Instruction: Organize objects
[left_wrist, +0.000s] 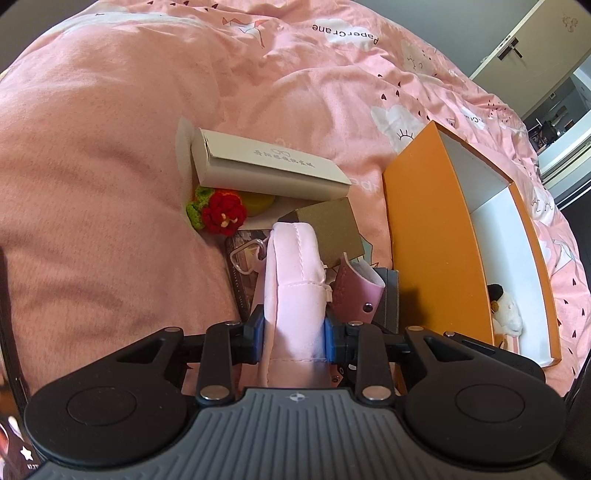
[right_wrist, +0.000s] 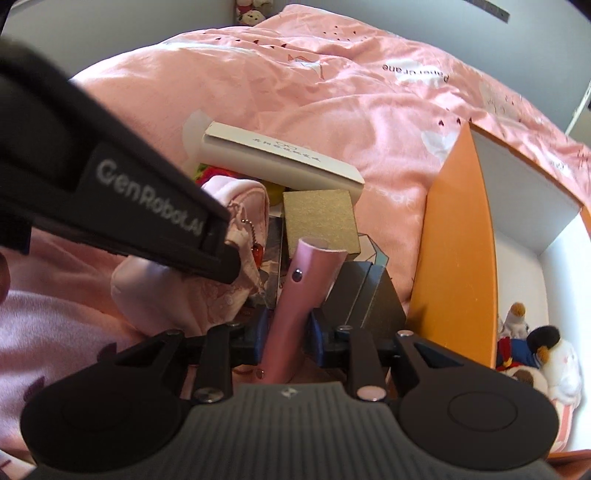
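My left gripper (left_wrist: 293, 332) is shut on a pale pink fabric pouch (left_wrist: 291, 288), its blue pads pressing both sides. The pouch has a ball chain with a red charm (right_wrist: 257, 254). My right gripper (right_wrist: 286, 332) is shut on a pink leather case (right_wrist: 295, 295) with a snap button, which stands upright beside the pouch and also shows as the pink case (left_wrist: 356, 291) in the left wrist view. Both sit in a pile with a long white box (left_wrist: 273, 162), a gold box (left_wrist: 328, 229) and a crocheted red flower (left_wrist: 221, 214). The left gripper's black housing (right_wrist: 129, 206) crosses the right wrist view.
An open orange box (left_wrist: 436, 229) with a white inside lies to the right on the pink quilt (left_wrist: 110, 147); plush toys (right_wrist: 535, 354) lie in it. A black box (right_wrist: 369, 291) sits between the pile and the orange wall. A dark book (left_wrist: 242, 280) lies under the pouch.
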